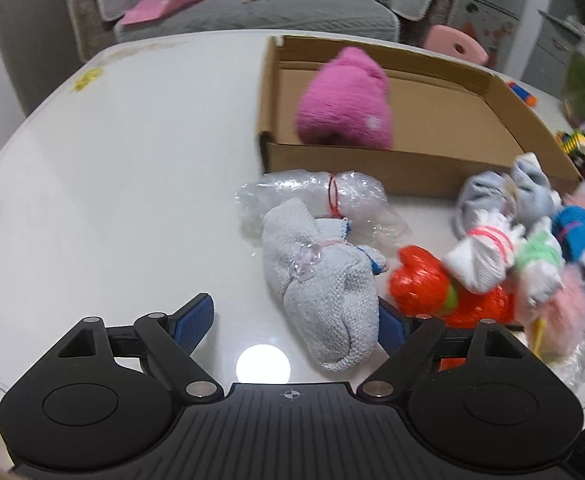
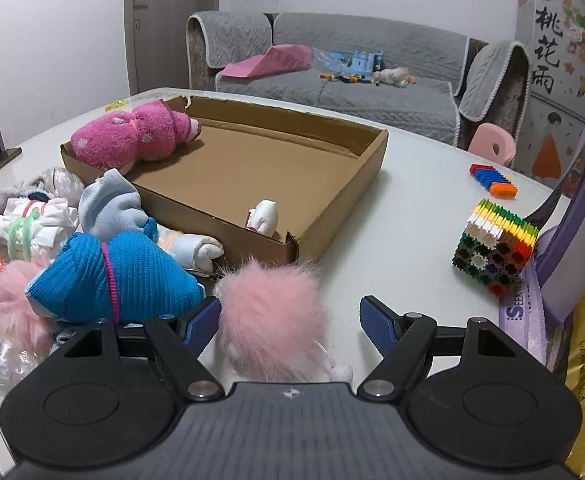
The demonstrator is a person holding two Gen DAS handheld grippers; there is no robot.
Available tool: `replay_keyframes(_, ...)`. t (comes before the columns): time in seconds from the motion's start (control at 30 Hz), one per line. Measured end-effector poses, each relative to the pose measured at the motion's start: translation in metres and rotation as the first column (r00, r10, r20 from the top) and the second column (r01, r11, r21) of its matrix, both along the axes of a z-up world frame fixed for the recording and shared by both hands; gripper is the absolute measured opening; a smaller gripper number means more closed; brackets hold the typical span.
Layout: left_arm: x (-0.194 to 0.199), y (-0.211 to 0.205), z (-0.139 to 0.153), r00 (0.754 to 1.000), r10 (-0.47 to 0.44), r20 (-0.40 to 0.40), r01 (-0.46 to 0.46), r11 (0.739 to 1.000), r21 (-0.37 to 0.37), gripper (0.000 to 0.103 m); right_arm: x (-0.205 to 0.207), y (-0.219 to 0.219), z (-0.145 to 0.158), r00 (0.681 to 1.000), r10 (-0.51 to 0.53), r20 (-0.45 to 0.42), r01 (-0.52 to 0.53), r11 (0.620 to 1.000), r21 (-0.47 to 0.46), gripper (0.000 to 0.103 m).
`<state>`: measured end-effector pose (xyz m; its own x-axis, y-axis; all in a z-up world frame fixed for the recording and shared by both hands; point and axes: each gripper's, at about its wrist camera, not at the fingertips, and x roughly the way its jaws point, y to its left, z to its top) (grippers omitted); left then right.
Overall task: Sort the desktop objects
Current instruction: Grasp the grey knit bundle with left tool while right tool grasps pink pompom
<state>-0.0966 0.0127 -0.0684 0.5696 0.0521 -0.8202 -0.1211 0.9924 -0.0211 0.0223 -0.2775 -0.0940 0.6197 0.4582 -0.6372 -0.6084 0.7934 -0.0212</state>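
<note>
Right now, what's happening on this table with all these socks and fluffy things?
A person is sorting soft items into a cardboard box using two handheld grippers. The left gripper is open around a grey knitted bundle; the right gripper is open around a pink fluffy pom-pom. A pink plush and a small white bundle already lie in the box.

On the worktop (image 2: 412, 208) the box (image 2: 332, 208) holds a plush toy (image 2: 132, 136) at its 10 o'clock corner; a sock pile (image 2: 104, 216) lies at the box's 8 o'clock.

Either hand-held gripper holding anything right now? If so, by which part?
Nothing held. The left hand-held gripper is open around the grey knit bundle; the right hand-held gripper is open around the pink fluffy pom-pom, neither clamped.
</note>
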Motion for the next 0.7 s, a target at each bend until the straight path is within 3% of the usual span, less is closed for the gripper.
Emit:
replay_keyframes(0.37,0.019,-0.007,-0.007,1.0,-0.017,-0.003,0.018,0.999,0.032,0.084,0.004,0.004,-0.006,0.999,-0.007,-0.039,0.008,1.0,0.021,0.071)
replay_keyframes(0.47,0.018,-0.008,-0.008,1.0,-0.015,0.023,0.014,0.999,0.035,0.078,0.003,0.002,-0.003,0.999,-0.008,-0.053,0.01,0.999,0.042,0.05)
replay_keyframes(0.5,0.016,-0.009,-0.006,0.999,-0.021,0.029,0.02,0.999,0.039,0.064,0.004,0.001,-0.001,0.998,-0.006,-0.065,0.009,0.998,0.056,0.038)
replay_keyframes(0.7,0.0,-0.017,0.005,0.996,-0.07,0.046,0.066,0.995,0.08,0.058,-0.002,-0.001,0.005,0.997,-0.004,-0.078,0.008,0.998,0.059,0.033)
